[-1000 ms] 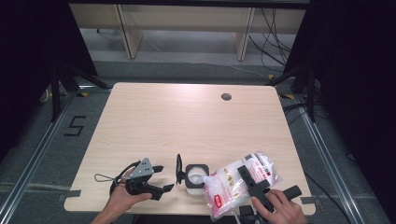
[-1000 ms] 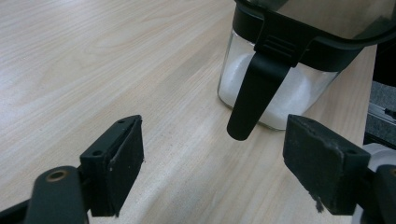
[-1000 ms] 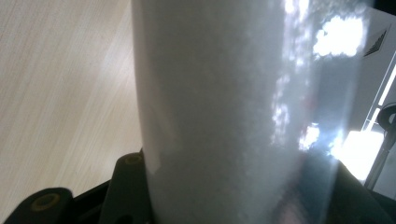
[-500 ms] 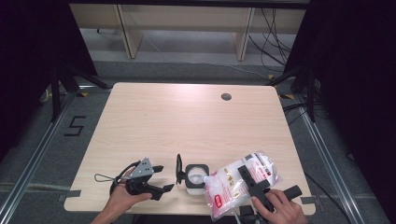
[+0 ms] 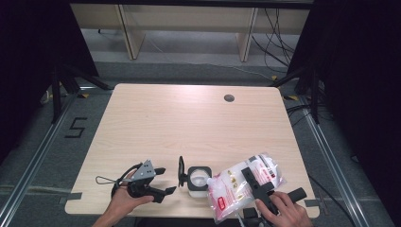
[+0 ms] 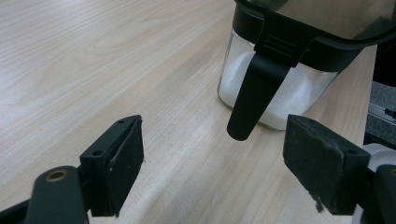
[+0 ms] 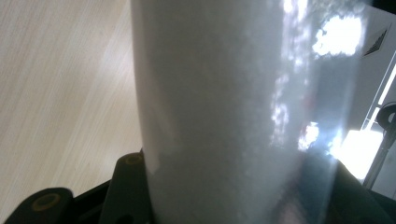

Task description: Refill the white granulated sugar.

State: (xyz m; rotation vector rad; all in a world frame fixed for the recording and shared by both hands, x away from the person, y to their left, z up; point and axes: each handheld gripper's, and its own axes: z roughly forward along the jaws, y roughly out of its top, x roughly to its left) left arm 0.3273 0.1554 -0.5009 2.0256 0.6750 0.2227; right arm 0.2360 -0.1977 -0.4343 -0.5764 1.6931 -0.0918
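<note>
A square glass jar [image 5: 198, 180] with white powder in it stands near the table's front edge, its black lid [image 5: 181, 171] swung open to the left. My left gripper [image 5: 165, 180] lies left of the jar, open and empty. In the left gripper view the jar [image 6: 280, 100] and its hanging black latch [image 6: 254, 95] sit just ahead of the spread jaws [image 6: 212, 163]. My right gripper [image 5: 249, 176] is shut on a clear plastic bag [image 5: 239, 187] of white powder with red print, held right of the jar. Up close, the bag [image 7: 233, 107] sits between the right gripper's [image 7: 238, 196] jaws.
The light wooden table [image 5: 189, 123] has a round cable hole [image 5: 229, 98] at the back right. The left gripper's cable [image 5: 106, 180] loops on the table beside the hand. Dark floor and metal rails surround the table.
</note>
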